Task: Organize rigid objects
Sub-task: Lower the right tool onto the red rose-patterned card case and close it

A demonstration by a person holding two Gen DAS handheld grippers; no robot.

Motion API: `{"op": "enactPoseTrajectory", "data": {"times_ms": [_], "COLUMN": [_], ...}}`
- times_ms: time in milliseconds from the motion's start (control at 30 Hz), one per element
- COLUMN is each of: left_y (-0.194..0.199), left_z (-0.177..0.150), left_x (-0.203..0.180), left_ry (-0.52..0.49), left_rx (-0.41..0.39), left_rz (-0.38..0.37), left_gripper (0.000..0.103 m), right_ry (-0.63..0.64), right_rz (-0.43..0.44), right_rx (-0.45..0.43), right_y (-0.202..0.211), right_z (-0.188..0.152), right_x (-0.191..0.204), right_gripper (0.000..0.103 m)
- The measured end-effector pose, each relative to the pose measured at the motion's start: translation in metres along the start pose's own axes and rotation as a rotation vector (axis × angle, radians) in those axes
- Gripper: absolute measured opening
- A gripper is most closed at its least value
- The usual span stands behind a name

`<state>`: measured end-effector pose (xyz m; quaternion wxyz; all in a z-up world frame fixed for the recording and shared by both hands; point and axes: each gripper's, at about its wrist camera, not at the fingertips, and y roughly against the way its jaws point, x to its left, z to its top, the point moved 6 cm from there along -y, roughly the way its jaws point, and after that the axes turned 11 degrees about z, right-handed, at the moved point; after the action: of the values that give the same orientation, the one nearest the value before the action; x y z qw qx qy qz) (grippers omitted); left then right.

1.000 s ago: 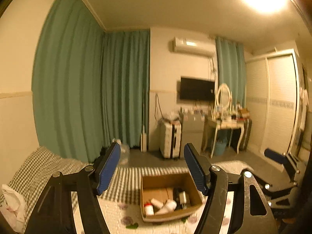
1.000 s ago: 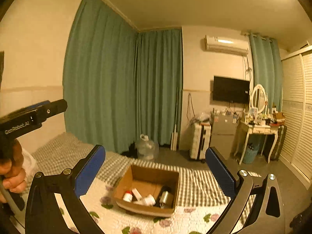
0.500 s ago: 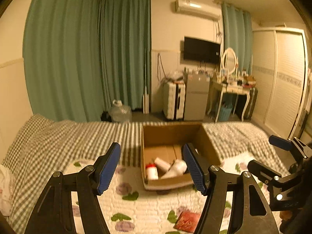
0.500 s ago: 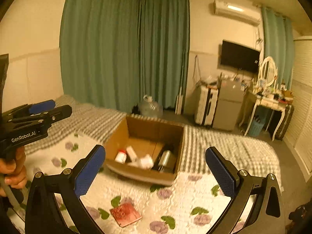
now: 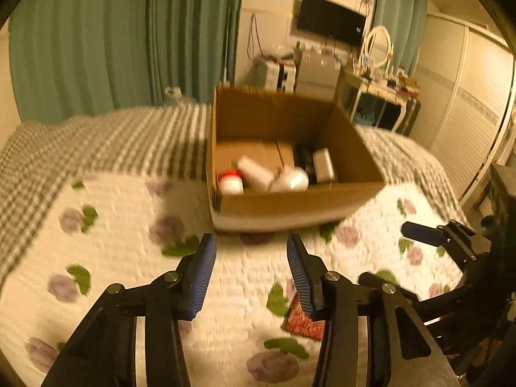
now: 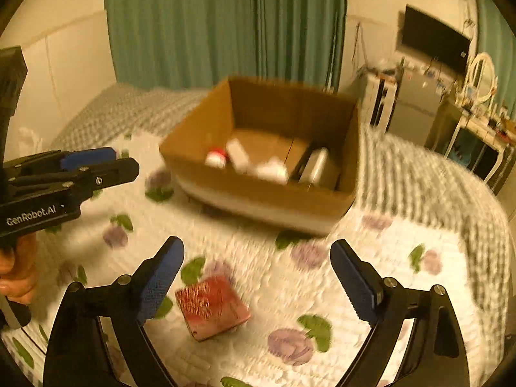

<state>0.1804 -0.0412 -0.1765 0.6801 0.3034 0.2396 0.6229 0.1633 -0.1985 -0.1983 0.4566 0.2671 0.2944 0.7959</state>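
Red box [image 6: 213, 309] between spread right tongs [image 6: 256, 274]

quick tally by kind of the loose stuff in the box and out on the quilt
white bottles in the cardboard box: 3, one red-capped, two plain
silvery can: 1
red packet on the quilt: 1
total: 5, blur may hide more

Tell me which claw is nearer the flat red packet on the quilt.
Right. The right claw hangs open over the flat red packet; the left claw, open, has it beside its right finger.
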Motion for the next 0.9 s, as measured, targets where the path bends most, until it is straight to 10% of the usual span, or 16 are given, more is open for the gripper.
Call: {"op": "enactPoseTrajectory", "data": {"times_ms": [500,900], "left_y": [-0.059,-0.07], "left_z": [-0.065,-0.085], "left_x": [-0.013,-0.009], "left_ry": [-0.022,-0.007], "left_rx": [0.249,0.316], "left_rz": [-0.058,-0.04], "left_gripper": [0.037,0.033], "right_ry": [0.078,0.133], "right_rz": [0.097,0.073], "right_rx": [0.297,0.277], "right_y": [-0.088,-0.089], "right_z": [-0.072,-0.075], "right_x": [0.022,0.031], "right_gripper": [0.092,0.074]}}
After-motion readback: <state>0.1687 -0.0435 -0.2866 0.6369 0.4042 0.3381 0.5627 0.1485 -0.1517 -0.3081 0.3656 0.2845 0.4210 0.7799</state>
